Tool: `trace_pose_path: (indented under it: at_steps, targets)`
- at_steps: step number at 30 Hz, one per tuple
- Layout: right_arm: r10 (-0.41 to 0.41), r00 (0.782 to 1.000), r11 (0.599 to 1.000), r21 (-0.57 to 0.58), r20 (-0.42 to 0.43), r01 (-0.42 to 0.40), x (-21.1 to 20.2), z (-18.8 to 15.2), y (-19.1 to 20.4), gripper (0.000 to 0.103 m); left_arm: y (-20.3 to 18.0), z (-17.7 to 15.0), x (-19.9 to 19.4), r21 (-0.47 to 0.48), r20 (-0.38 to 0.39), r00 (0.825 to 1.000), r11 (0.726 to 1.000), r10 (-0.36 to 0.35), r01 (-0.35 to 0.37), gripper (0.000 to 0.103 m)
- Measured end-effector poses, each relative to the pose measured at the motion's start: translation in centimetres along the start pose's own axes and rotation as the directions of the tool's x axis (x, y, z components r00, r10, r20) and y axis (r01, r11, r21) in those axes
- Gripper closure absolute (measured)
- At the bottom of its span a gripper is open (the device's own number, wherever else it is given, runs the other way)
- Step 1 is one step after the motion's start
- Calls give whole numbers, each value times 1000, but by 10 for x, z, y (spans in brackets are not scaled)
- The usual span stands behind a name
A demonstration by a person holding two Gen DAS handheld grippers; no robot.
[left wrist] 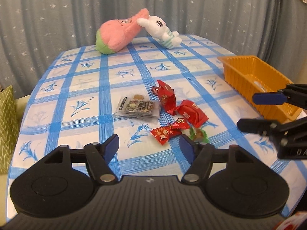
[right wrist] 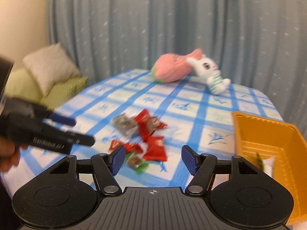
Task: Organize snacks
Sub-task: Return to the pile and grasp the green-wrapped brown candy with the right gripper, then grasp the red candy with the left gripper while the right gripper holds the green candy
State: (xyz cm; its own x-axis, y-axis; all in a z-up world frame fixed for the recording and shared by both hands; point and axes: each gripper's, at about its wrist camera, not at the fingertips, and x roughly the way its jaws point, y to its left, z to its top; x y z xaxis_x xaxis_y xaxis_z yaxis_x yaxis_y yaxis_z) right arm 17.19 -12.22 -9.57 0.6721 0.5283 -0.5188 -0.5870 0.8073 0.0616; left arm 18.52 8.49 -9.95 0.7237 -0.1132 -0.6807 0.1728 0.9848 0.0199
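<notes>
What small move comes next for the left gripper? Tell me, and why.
Probably ease the left gripper forward and down onto the nearest red candy. Its fingers stand open and empty, that candy lies just ahead of them on the tablecloth, and the orange tray still has room.

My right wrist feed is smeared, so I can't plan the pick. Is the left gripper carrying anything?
Observer: No. The left wrist view shows the left gripper open, with only tablecloth between its fingers.
Operator: What is the greyish packet beside the red ones?
Observer: A clear packet of dark snack pieces, lying flat just left of the red packets.
Operator: Is the green candy lying free?
Observer: Not quite. The green-wrapped candy is tucked against the nearest red packets, just ahead of the left gripper's right finger.
</notes>
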Motion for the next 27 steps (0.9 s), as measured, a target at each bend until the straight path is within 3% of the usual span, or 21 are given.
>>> trace_pose_path:
  at_steps: [5, 8, 15, 19, 24, 27]
  targets:
    - [25, 995, 997, -73, -95, -32, 28, -7, 5, 39, 8, -2, 19, 31, -37, 999, 999, -32, 33, 36]
    - [50, 988, 994, -91, -145, -63, 45, -11, 6, 53, 13, -1, 27, 15, -49, 997, 998, -53, 54, 36]
    - [61, 983, 983, -158, -175, -89, 77, -10, 12, 56, 13, 5, 36, 35, -39, 997, 997, -68, 69, 36]
    - [68, 977, 980, -171, -200, -103, 95, -9, 10, 70, 18, 5, 39, 28, -42, 997, 998, -61, 63, 36]
    - [91, 973, 980, -154, -212, -125, 106, -11, 9, 74, 17, 5, 42, 35, -47, 996, 996, -74, 76, 36]
    - [108, 968, 983, -121, -225, -138, 104, -9, 7, 82, 11, 5, 44, 54, -49, 995, 995, -87, 89, 36]
